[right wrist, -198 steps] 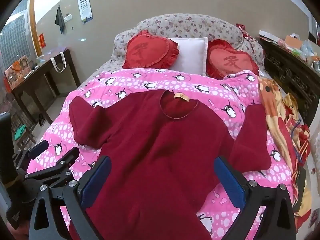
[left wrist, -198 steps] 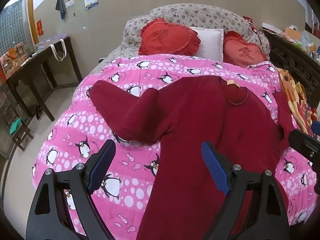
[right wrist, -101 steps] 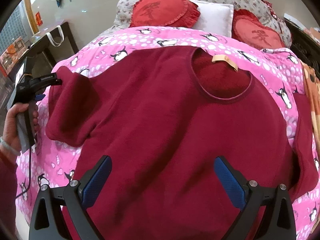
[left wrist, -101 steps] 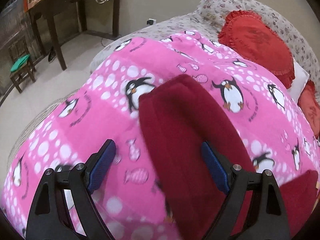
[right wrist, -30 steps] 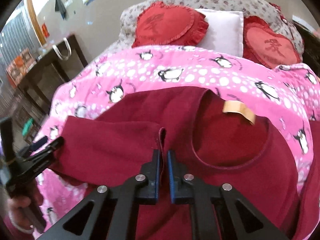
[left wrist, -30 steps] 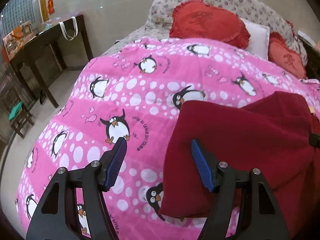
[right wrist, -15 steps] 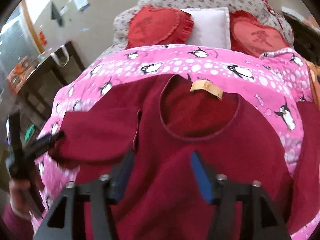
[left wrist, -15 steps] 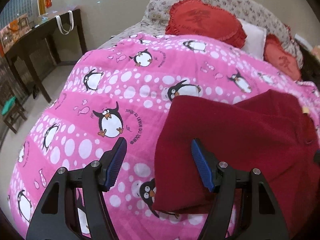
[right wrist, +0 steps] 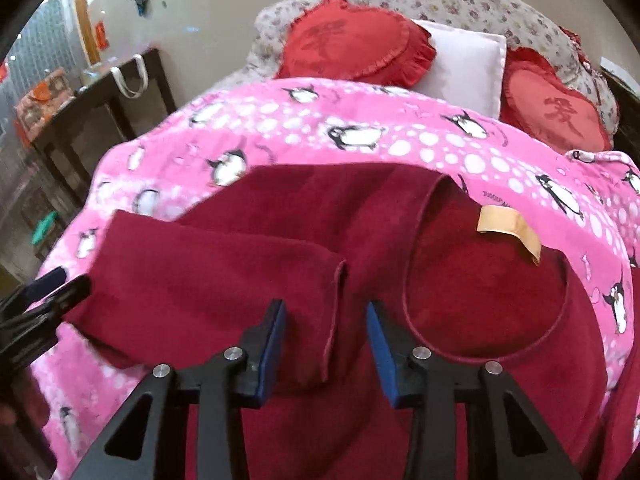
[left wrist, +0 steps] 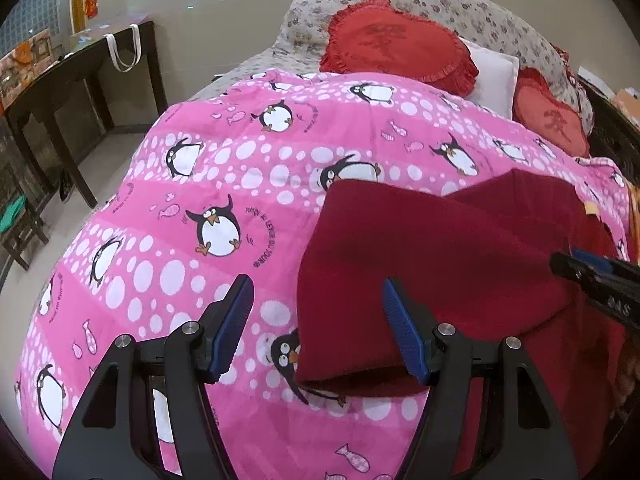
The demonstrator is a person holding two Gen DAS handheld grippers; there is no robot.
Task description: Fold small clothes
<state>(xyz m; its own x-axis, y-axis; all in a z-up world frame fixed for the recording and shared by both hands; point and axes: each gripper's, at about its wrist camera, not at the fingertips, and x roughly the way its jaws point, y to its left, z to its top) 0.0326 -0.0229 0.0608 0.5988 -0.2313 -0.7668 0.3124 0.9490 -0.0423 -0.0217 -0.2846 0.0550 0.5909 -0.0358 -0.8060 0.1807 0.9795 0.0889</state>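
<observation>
A dark red sweater (right wrist: 460, 300) lies face up on the pink penguin blanket (left wrist: 224, 176), its neck hole with a tan label (right wrist: 508, 226) toward the pillows. Its left sleeve (right wrist: 208, 288) is folded inward across the chest, cuff edge near the neckline. In the left wrist view the sleeve fold (left wrist: 420, 264) lies right of centre. My left gripper (left wrist: 316, 328) is open and empty over the fold's outer edge. My right gripper (right wrist: 326, 340) is open and empty just above the sleeve cuff. The right gripper's tip shows in the left wrist view (left wrist: 592, 276).
Two red heart cushions (right wrist: 352, 46) and a white pillow (right wrist: 464, 64) lie at the bed's head. A dark wooden table (left wrist: 60, 76) with a white bag stands left of the bed. A small stool (left wrist: 16, 220) is on the floor at left.
My right gripper let go of the sleeve cuff and opened; the sleeve now rests folded across the chest. My left gripper stayed open and drew back slightly.
</observation>
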